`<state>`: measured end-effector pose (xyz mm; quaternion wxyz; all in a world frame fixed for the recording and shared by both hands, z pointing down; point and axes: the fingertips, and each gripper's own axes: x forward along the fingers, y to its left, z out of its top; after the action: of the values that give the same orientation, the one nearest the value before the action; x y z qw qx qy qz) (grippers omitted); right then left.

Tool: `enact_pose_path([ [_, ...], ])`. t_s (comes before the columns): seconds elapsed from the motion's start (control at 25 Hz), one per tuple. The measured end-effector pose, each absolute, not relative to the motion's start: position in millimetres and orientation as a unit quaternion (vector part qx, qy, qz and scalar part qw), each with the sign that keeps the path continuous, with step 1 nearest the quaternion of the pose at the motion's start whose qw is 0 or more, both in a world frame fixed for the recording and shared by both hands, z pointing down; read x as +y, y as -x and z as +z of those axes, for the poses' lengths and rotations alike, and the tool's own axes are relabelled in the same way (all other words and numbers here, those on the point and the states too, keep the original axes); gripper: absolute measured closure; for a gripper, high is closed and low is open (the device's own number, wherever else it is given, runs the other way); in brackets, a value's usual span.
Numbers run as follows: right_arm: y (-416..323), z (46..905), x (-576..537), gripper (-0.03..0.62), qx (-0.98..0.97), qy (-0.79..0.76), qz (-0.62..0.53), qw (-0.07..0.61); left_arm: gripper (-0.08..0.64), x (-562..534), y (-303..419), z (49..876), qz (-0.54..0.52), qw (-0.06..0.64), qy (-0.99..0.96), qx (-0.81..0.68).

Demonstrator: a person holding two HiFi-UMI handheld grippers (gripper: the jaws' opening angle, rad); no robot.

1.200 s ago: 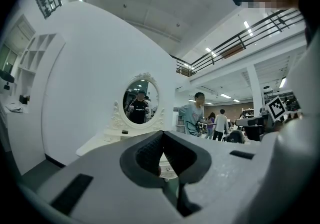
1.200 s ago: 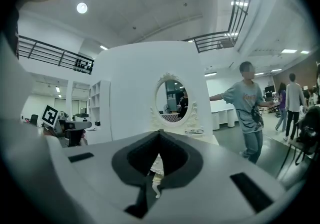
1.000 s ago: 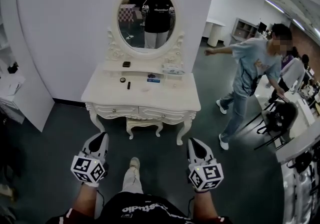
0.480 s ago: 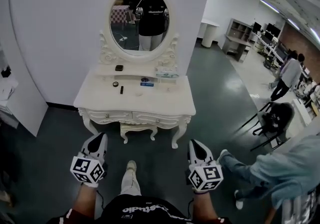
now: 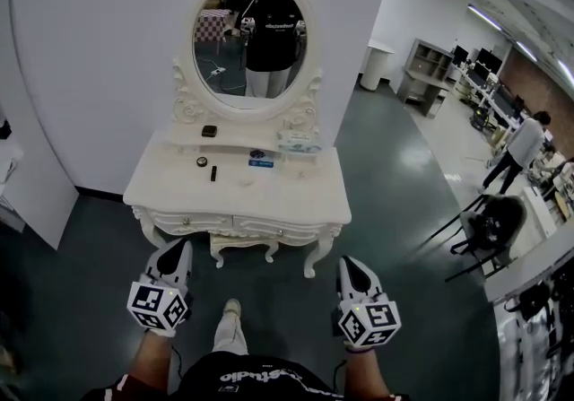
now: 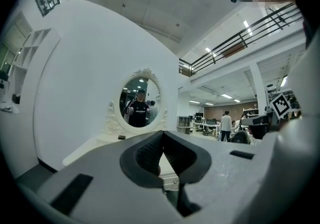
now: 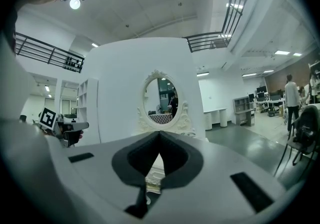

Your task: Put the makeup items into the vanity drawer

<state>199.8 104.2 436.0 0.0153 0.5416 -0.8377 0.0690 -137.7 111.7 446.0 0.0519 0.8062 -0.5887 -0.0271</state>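
Low in the frame, the left claw and right claw sit pressed together, empty; makeup items lie on the vanity tabletop above.

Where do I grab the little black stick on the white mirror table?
Take the small black tube across its thin middle, coming down from above, at the front of the white vanity table. It looks long and slim, running front to back, so squeezing from left and right probably suits. Whether it lies flat is too small to tell.
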Motion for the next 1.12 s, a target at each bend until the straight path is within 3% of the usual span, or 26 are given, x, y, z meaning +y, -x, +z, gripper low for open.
enact_pose_path([
  [1.12,-142.8,407.8,-108.2,0.589,-0.814,-0.575,0.080,0.006,0.555,-130.9,174.0,428.1,-0.012,0.060,-0.844,-0.532],
])
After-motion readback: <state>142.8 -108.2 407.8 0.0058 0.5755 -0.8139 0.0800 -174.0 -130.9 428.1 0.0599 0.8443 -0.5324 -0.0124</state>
